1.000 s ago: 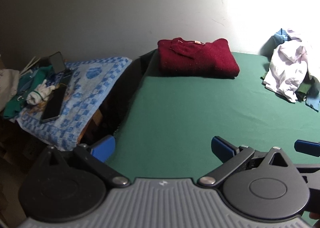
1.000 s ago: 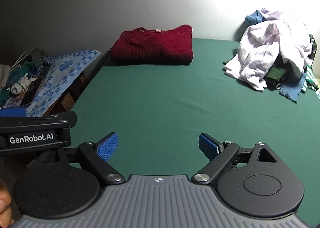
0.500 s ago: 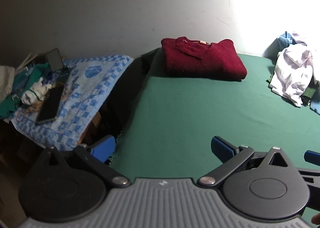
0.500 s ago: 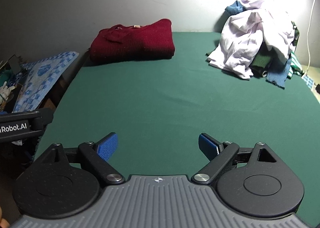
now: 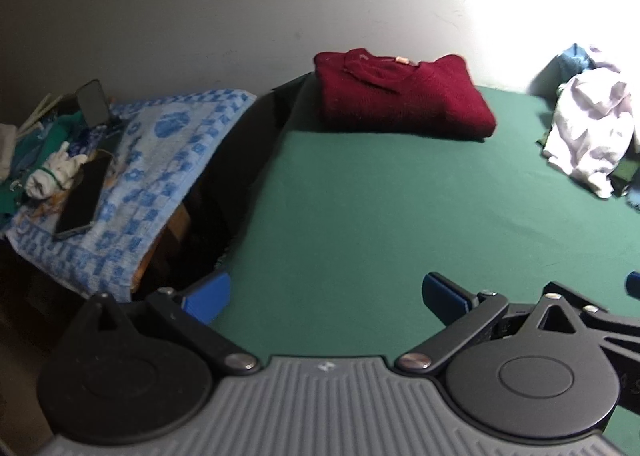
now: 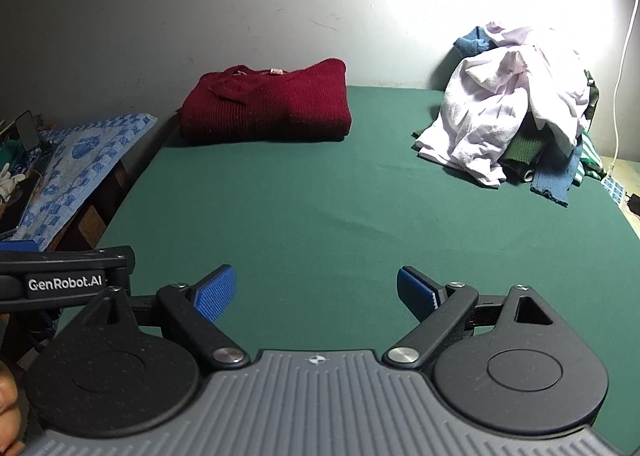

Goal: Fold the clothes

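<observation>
A folded dark red sweater (image 5: 400, 95) (image 6: 268, 103) lies at the far left of the green table (image 5: 380, 207) (image 6: 320, 207), against the wall. A heap of unfolded clothes (image 6: 516, 119) (image 5: 592, 127), pale lilac on top with green and blue pieces beneath, sits at the far right. My left gripper (image 5: 326, 292) is open over the table's near left edge, holding nothing. My right gripper (image 6: 316, 292) is open above the near middle of the table, also with nothing in it. Both hang well short of the sweater and the heap.
Left of the table, across a dark gap, a blue patterned towel (image 5: 160, 159) (image 6: 76, 163) covers a lower surface bearing two phones (image 5: 82, 195), a white glove (image 5: 52, 171) and green cloth. The left gripper's body (image 6: 64, 280) shows beside my right. A white cable (image 6: 624, 55) hangs at far right.
The right wrist view swung right, then back left, so the clothes heap returned toward the right side. The left gripper shifted slightly. Both grippers stayed open and nothing on the table moved.
</observation>
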The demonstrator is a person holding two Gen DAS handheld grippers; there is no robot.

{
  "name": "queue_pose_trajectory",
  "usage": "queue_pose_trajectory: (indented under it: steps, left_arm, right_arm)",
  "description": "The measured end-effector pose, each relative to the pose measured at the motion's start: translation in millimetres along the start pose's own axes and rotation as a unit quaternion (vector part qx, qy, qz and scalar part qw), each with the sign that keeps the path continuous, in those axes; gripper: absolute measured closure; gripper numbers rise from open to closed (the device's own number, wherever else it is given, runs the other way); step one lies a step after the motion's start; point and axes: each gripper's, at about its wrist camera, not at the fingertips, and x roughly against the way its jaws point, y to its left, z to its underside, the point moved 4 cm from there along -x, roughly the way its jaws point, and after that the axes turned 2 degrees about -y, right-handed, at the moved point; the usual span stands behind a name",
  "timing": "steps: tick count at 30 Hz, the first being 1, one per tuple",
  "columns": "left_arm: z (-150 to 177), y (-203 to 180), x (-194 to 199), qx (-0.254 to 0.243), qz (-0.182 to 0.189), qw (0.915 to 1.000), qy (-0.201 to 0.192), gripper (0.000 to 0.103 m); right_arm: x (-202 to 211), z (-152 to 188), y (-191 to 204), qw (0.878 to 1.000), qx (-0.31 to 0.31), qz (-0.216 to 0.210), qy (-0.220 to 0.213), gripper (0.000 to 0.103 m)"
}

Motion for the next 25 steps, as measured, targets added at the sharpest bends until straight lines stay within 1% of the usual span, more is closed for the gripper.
queue_pose_trajectory:
  steps: [1, 5, 11, 18, 25]
  left_arm:
    - [0.4, -1.8, -0.3, -0.004, -0.005, 1.0, 0.002, 0.001]
    - [1.5, -5.3, -1.0, -0.006, 0.003, 1.0, 0.003, 0.001]
    - [3.0, -4.9, -2.9, -0.004, -0.001, 1.0, 0.006, 0.001]
    - [5.0, -3.6, -5.0, 0.004, 0.005, 0.9999, 0.015, 0.001]
    - [5.7, -5.9, -4.9, -0.001, 0.003, 0.9999, 0.013, 0.001]
  right_arm:
    - [-0.4, 0.1, -0.4, 1.0, -0.001, -0.001, 0.0, 0.013]
    - [-0.6, 0.5, -0.2, 1.0, -0.003, -0.001, -0.003, 0.013]
    - [-1.4, 1.3, 0.0, 1.0, -0.005, -0.005, -0.003, 0.013]
    - [-1.2, 1.5, -0.3, 1.0, -0.008, -0.01, -0.002, 0.013]
    - [-2.3, 2.0, -1.9, 1.0, -0.014, -0.01, 0.0, 0.013]
